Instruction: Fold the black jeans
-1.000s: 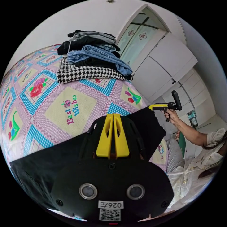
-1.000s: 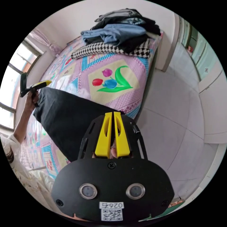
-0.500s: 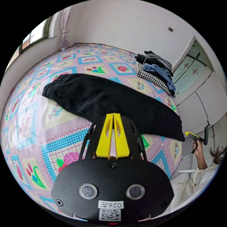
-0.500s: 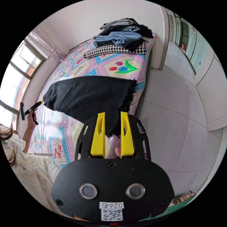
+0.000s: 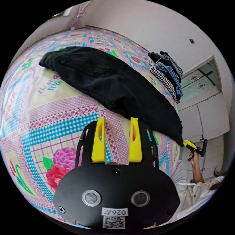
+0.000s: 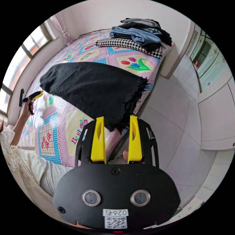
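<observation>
Left gripper view, left to right: the black jeans [image 5: 110, 85] lie flat across the patterned bedspread [image 5: 49, 127], waist end at the left with a back pocket facing up, hem end at the right near the bed's edge. My left gripper [image 5: 117, 122] hangs over bare bedspread just short of the jeans, its yellow jaws apart and holding nothing. Beyond the hem, my right gripper [image 5: 188, 144] shows just off the frayed edge. A pile of folded clothes [image 5: 166, 71] sits at the far corner.

Right gripper view, left to right: my left gripper [image 6: 36, 94] stands beside the waist end; the jeans [image 6: 93, 90] spread toward the frayed hem [image 6: 137, 98], which overhangs the bed's edge above the tiled floor [image 6: 176, 127]. My right gripper [image 6: 117, 121] has its jaws spread just below that hem, clamping nothing.

Step in hand, as I judge it: the laying-out is done and the first fold not begun. The next move calls for a fresh grip on one end, both jaws closing on the same layers, then carrying it over the other end.

Against the pictures a second ago: both pairs of jaws were shut on the jeans, held taut in the air; half a second ago my right had already spread, my left had not.
</observation>
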`<state>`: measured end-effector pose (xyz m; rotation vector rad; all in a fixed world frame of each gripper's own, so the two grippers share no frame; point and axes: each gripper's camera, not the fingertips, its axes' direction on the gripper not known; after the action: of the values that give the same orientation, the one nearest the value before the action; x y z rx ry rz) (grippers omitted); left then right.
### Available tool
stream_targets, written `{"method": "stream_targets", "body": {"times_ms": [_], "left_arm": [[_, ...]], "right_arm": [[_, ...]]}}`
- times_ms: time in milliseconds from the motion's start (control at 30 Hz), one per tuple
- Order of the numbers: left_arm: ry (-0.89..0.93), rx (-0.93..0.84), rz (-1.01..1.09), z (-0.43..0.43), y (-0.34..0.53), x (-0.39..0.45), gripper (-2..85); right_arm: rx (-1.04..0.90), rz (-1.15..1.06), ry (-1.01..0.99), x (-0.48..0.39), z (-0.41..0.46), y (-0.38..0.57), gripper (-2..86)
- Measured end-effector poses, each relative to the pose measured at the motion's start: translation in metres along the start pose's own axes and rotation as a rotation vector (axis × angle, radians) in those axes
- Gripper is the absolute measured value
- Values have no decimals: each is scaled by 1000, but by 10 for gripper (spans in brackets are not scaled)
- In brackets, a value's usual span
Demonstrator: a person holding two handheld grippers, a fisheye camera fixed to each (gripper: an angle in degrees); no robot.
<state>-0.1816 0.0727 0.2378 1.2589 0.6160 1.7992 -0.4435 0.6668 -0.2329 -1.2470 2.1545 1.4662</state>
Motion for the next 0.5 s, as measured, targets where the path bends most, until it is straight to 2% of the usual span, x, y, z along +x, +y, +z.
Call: {"method": "stream_targets", "body": {"times_ms": [67, 133, 233, 400, 500], "left_arm": [[188, -63, -4, 1, -6, -2, 78], [344, -19, 18, -10, 4, 1, 8], [551, 50, 50, -24, 29, 14, -6], [791, 79, 120, -32, 56, 50, -10], [932, 137, 183, -49, 64, 76, -10]], "right_arm": [[-12, -35, 2, -4, 6, 2, 106], [-17, -48, 9, -6, 8, 6, 97], [40, 26, -26, 2, 0, 25, 71], [352, 229, -245, 43, -41, 98, 24], [489, 252, -226, 50, -72, 139, 0]]}}
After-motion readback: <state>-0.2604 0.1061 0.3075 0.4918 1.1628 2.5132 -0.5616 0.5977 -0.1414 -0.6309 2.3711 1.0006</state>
